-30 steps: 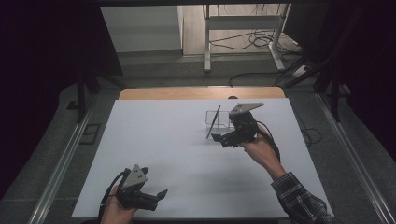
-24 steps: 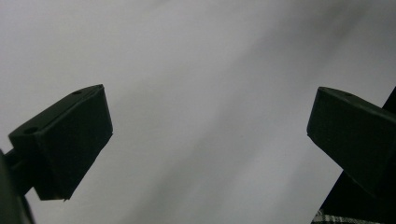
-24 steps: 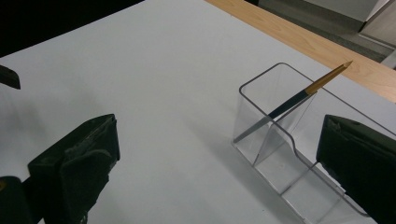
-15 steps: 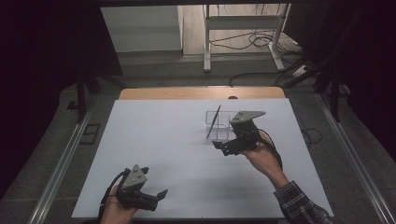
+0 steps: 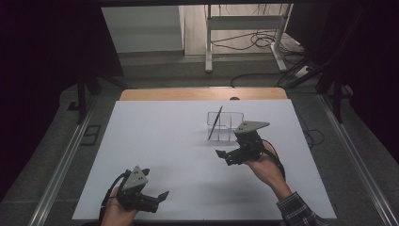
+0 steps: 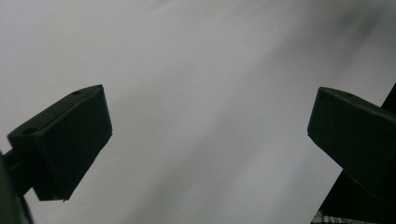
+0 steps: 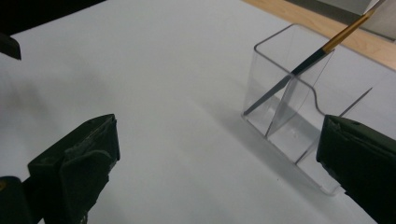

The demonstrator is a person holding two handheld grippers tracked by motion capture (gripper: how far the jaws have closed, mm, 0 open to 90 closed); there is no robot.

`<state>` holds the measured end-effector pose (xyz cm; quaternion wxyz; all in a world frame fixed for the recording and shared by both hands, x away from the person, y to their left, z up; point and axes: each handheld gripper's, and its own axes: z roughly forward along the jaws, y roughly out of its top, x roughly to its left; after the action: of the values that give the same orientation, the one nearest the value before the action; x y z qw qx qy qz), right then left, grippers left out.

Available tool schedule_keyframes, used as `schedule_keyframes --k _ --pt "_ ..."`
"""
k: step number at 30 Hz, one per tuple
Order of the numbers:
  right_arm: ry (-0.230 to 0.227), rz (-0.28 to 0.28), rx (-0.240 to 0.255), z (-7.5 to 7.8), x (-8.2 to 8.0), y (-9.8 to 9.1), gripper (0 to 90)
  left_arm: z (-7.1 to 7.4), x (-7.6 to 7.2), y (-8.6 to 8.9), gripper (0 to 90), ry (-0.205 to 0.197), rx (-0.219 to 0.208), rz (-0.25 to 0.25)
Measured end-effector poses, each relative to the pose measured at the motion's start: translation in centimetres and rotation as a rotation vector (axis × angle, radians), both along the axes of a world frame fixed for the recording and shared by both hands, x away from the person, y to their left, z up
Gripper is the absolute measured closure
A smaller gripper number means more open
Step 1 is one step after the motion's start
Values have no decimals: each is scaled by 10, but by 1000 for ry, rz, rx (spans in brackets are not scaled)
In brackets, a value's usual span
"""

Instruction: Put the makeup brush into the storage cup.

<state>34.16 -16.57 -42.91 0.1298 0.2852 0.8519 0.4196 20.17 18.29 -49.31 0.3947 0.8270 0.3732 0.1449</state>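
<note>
Down at the bottom left of the high view, the left gripper is resting low over the bare white desk, its fingers spread wide and gripping nothing; in the left gripper view only blank desk is lying between them. It is sitting well apart from the work, probably parked so as not to crowd the other hand.

Right of centre in the high view, the right gripper is hovering just above the desk with a hand behind it, and its fingers are likewise standing released and empty. In the right gripper view they are framing open desk at the bottom, with the holder near, at the upper right.

Farther up, just beyond that gripper, a clear plastic holder is standing upright on the desk, divided into compartments. A slim brush is leaning in its left-hand compartment, tip down in the bottom corner and gold-banded handle slanting up and out over the rim; the wall is propping it so it cannot fall flat.
</note>
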Motion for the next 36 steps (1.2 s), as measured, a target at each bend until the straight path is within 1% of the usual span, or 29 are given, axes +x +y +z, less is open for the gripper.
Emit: schedule_keyframes --k 2,4,9,13,23,30,36 --pt "5 -1 -9 -2 -2 -1 0 0 0 0 2 -1 -3 1" --pt "10 -9 -6 -4 -5 -2 0 0 0 0 2 -3 -4 2" --pt "1 -20 -11 -7 -11 -5 0 0 0 1 2 -6 -4 3" --pt "2 -17 -12 -9 -16 -7 0 0 0 2 2 -7 -4 2" --pt "-2 -18 -16 -9 -28 -12 0 0 0 3 1 -6 -7 5" --pt "-8 -19 -10 -9 -35 -16 0 1 0 4 1 -9 -10 7" --pt "-2 -19 -11 -10 -42 -21 0 1 0 4 1 -11 -10 7"
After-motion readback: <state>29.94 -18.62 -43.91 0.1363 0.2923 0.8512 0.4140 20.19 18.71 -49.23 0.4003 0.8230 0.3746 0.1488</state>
